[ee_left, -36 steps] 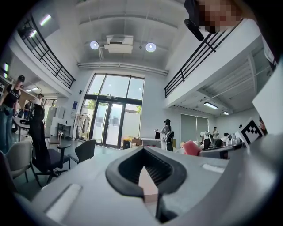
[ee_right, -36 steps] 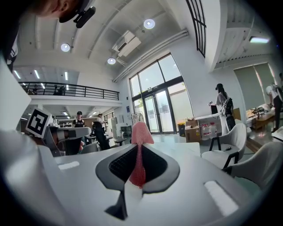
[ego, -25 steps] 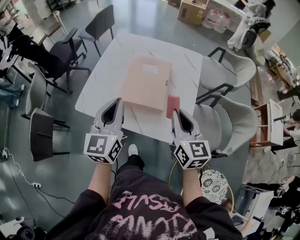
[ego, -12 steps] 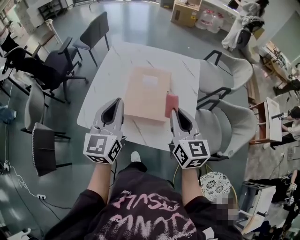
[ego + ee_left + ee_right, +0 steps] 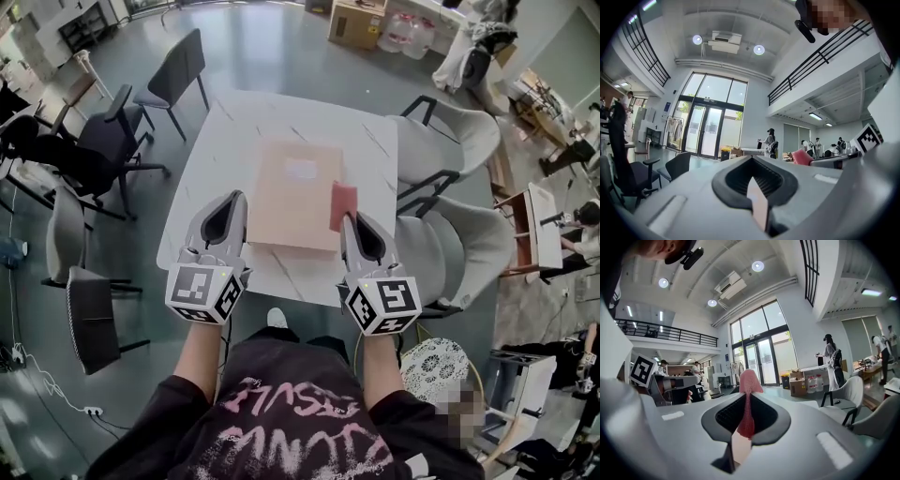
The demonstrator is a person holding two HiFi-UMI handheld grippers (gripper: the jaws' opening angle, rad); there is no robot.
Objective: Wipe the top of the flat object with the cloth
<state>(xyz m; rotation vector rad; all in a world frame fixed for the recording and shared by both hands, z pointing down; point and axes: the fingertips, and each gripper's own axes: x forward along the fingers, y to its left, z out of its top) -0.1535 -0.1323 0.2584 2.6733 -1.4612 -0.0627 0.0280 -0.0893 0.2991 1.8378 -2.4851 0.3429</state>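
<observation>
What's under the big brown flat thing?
The white table is under the brown flat object, which lies on it. Anything between them is covered, so I can't see it.

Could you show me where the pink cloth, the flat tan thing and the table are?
pink cloth [image 5: 343, 203]: head view, middle of its visible part.
flat tan object [image 5: 298, 192]: head view, centre of its top.
table [image 5: 225, 141]: head view, bare far-left top.

The table [image 5: 220, 150] has a smooth white top with grey veins like marble, a little glossy. The flat object [image 5: 295, 192] looks like matt tan cardboard. The cloth [image 5: 749, 380] is pink-red with a rough woven grain. The left gripper [image 5: 232, 199] and the right gripper [image 5: 350, 220] have matt grey plastic shells.
</observation>
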